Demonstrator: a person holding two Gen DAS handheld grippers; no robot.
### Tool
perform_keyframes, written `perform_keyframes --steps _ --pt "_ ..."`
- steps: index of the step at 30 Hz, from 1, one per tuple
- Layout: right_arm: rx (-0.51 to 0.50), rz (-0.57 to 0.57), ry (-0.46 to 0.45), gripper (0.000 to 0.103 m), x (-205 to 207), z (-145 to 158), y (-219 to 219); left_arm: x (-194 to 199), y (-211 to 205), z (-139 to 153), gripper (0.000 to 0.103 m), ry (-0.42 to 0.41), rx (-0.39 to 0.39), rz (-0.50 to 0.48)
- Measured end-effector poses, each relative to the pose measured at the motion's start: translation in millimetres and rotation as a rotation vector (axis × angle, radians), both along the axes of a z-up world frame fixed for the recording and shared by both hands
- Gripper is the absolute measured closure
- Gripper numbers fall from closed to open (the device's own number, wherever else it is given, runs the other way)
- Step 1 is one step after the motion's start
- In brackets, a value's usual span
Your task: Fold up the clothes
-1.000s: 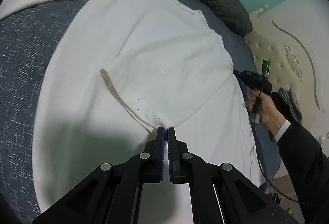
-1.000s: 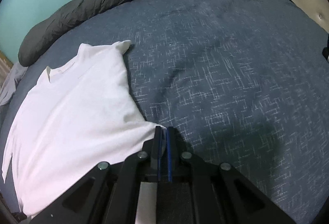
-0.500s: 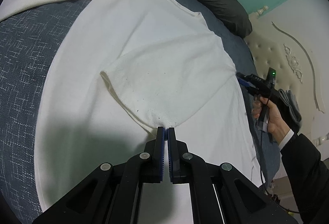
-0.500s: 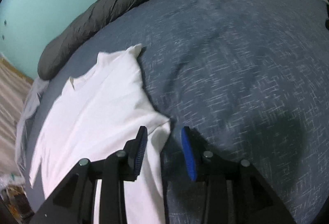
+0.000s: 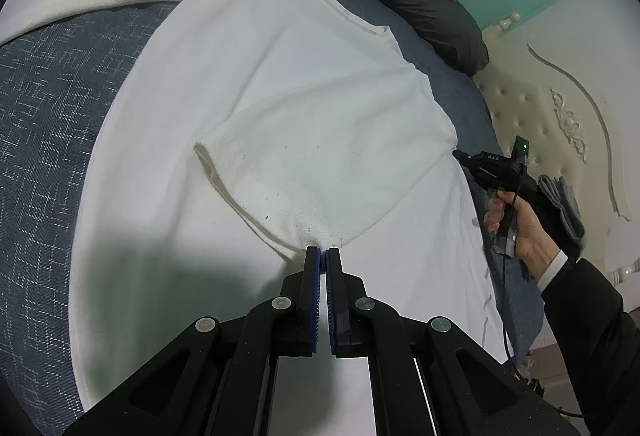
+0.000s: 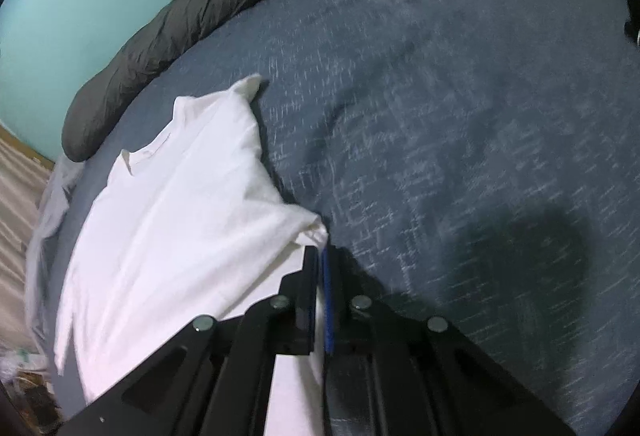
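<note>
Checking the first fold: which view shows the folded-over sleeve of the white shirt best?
Left wrist: the folded-over sleeve lies fully visible, pinched by the left gripper. Right wrist shows it only edge-on and blurred.

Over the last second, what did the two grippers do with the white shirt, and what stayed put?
The right gripper, shut a second ago, opened half a second ago and has now shut again on the white shirt at its folded side edge, having shifted along that edge. The left gripper stayed clamped on the folded-in sleeve, which has not moved. The shirt's outline on the blue bedspread looks unchanged.
</note>
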State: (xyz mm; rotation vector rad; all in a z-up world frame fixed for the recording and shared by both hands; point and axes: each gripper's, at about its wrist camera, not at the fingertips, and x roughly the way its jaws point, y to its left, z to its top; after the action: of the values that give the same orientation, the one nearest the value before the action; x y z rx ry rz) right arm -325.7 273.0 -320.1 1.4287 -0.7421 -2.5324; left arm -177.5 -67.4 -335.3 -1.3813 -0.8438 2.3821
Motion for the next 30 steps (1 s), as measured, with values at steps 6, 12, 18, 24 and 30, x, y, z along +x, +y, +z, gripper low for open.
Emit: perform_keyframes --steps 6,12,18,24,30 --pt "-0.047 0.035 -0.018 0.083 16.4 2.8 2.8 0.6 0.7 -0.4 0.1 0.0 0.006 -0.005" --pt "-0.038 0.073 -0.006 0.1 28.3 -1.8 -3.8 0.4 1.4 3.3 0.1 0.007 0.003 -0.004" --pt "0.046 0.073 0.009 0.102 26.1 6.2 -6.0 0.7 1.9 2.4 0.1 0.006 0.001 -0.009" --pt "0.149 0.093 -0.008 0.103 17.8 13.1 -12.2 2.5 2.3 3.4 0.1 0.009 0.0 -0.011" --pt "0.031 0.008 -0.016 0.095 27.0 12.0 11.2 4.4 2.7 5.9 0.1 0.014 0.004 -0.015"
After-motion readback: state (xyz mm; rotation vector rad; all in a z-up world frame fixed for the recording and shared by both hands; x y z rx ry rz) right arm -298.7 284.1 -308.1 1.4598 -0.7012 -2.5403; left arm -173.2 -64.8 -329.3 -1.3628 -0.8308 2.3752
